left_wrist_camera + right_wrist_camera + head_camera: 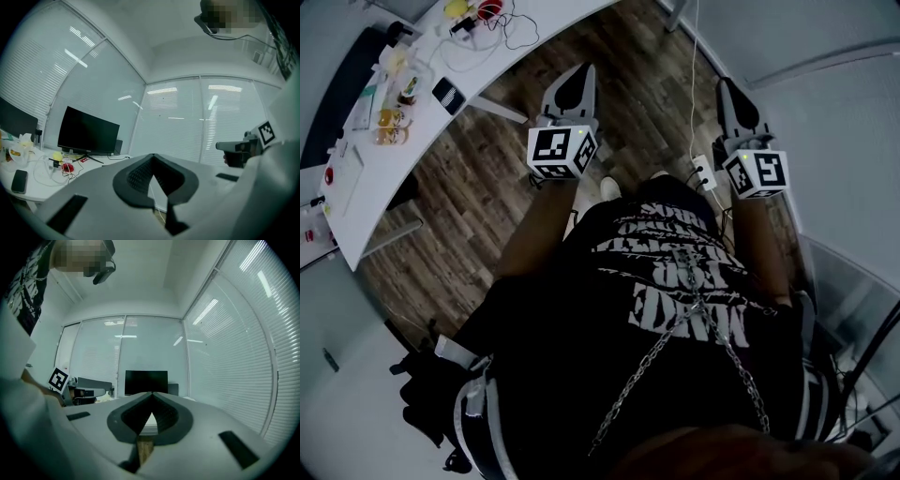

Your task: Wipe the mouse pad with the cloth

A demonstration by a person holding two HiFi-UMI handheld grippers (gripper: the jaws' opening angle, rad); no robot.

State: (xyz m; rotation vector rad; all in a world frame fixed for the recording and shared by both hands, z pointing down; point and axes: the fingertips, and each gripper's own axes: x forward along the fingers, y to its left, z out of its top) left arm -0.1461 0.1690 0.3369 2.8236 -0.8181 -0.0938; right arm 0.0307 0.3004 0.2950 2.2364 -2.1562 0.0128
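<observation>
Presently the left gripper [578, 77] and right gripper [729, 90] hold closed, empty jaws over open wood floor [487, 187] beside the tabletop [384, 178] edge. I cannot pick the mouse pad out of the tabletop's clutter.

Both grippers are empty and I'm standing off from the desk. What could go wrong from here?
1. A power strip and its white cable lie on the floor near your feet: a trip risk.
2. The desk is crowded with a phone and loose wires; a gripper could snag them.
3. No view clearly shows cloth or mouse pad, and left gripper and right gripper are shut: a hasty grab could fail.
</observation>
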